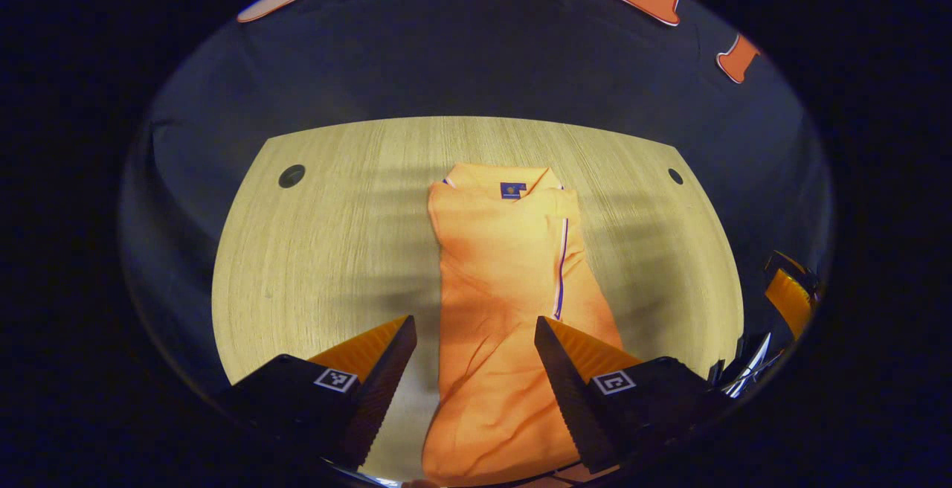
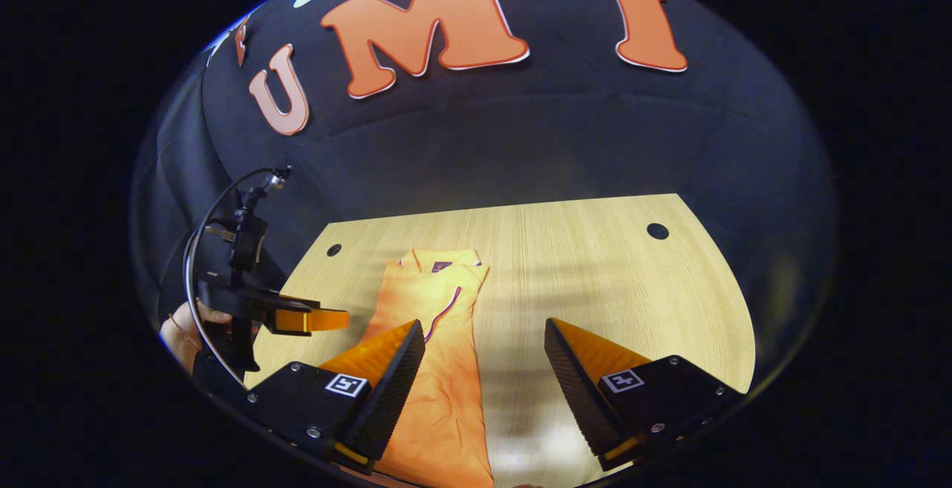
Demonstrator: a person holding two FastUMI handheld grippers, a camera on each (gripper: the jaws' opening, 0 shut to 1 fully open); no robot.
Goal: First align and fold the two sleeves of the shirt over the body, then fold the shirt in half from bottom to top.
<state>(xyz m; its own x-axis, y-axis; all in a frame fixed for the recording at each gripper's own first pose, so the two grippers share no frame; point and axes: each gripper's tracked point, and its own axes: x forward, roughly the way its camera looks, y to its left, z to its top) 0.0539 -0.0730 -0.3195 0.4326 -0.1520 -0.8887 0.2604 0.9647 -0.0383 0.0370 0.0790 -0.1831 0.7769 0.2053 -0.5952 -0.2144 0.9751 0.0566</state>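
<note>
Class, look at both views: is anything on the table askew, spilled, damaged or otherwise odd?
Nothing stands out. The shirt lies as a narrow strip on the table, collar at the far end, with only soft wrinkles. Both the left gripper and the right gripper are open, holding nothing.

In the left gripper view the orange polo shirt [image 1: 506, 309] runs off the bottom edge, so its hem cannot be seen, and the right gripper [image 1: 790, 302] is cut by the right edge, too little of it showing to tell how its jaws stand. In the right gripper view the shirt's [image 2: 446, 369] lower part is partly hidden behind a finger [image 2: 387, 369] of that gripper and runs out at the bottom edge. The hand [image 2: 182, 335] holding the left gripper [image 2: 309, 320] is mostly hidden behind its body, and the small collar label [image 2: 441, 266] is too small to make out.
</note>
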